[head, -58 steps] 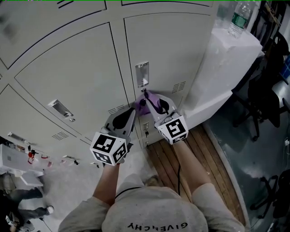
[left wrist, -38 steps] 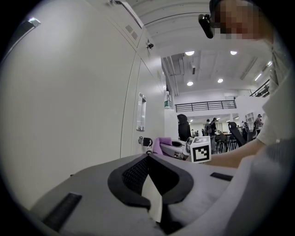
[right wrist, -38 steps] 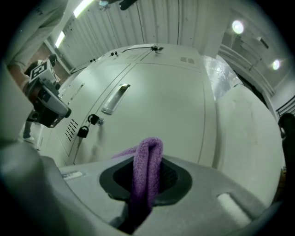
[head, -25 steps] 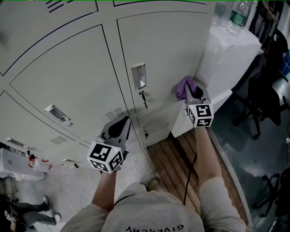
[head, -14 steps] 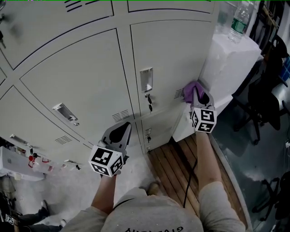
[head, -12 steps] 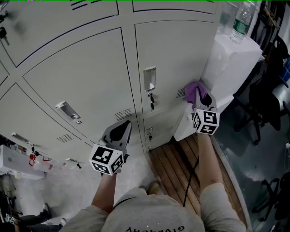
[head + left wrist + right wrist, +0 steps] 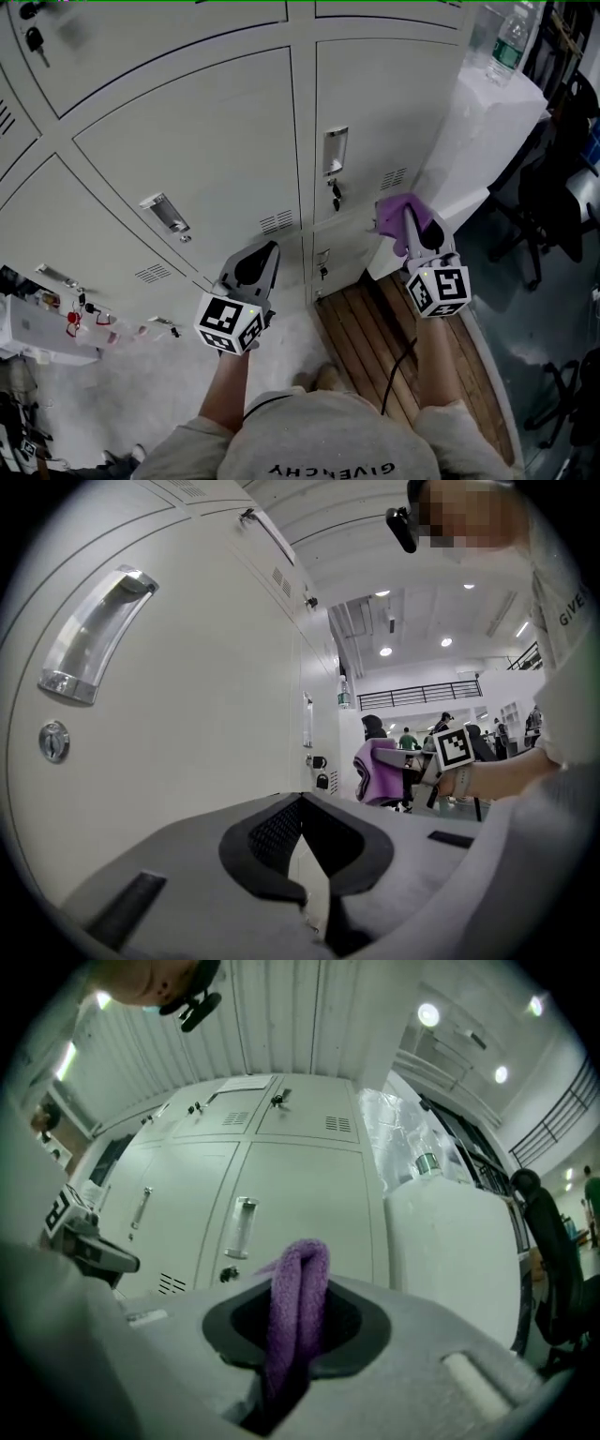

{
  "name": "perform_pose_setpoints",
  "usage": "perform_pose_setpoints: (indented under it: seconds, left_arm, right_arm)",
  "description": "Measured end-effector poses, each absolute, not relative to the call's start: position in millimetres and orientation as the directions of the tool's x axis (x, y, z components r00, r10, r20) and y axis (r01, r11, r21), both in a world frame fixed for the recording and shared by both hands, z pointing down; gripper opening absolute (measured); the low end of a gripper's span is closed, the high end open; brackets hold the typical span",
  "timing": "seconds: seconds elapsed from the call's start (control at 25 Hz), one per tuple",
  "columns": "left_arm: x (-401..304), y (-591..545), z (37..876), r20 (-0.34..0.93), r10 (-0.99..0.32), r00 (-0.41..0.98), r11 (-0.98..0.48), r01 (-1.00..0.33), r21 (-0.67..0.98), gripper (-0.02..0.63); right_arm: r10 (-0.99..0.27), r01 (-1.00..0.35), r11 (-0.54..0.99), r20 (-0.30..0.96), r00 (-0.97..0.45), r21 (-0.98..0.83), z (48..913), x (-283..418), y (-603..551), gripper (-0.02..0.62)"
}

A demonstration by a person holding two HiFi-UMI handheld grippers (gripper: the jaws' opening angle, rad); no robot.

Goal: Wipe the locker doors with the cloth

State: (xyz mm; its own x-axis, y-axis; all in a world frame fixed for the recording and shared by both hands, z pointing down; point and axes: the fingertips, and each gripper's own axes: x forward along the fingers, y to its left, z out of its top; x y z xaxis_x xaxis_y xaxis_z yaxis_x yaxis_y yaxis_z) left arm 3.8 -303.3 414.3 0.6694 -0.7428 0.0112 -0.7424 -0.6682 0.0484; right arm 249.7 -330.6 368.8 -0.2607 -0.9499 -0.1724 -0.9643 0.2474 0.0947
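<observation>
Two grippers are pointing at the locker doors (image 7: 187, 141), one in each of my hands. I am clamping the right gripper (image 7: 411, 223) tight on the purple cloth (image 7: 397, 214), which is sitting at the far right edge of the lockers, just beside the white block (image 7: 469, 141) and below and to the right of the metal handle (image 7: 335, 150). In the right gripper view the cloth (image 7: 298, 1283) is standing as a folded loop between the jaws. Its long axis is running along them, and its rounded fold is pointing away from me toward the doors. Whether it is touching a door I cannot tell. I am holding the left gripper (image 7: 266, 251) near the seam between two lower doors, its jaws pressed together with nothing between them, well apart from the cloth on its right.
</observation>
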Motion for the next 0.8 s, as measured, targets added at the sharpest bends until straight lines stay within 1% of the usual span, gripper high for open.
perform_pose_setpoints:
  seconds: [0.36,0.8]
  left_arm:
    - [-20,-294,414,-0.033,-0.748,0.663,-0.664,-0.746,0.044,-0.002]
    - [-69,-281,412,-0.075,-0.775,0.627,-0.631,-0.773,0.063,-0.002]
  right_arm:
    - [-0.934,-0.948,0.315,-0.163,-0.317,0.041,388,183,-284,0.055]
    - [-0.945,-0.955,0.295,-0.144,-0.293,0.006,408,156,-260,0.055]
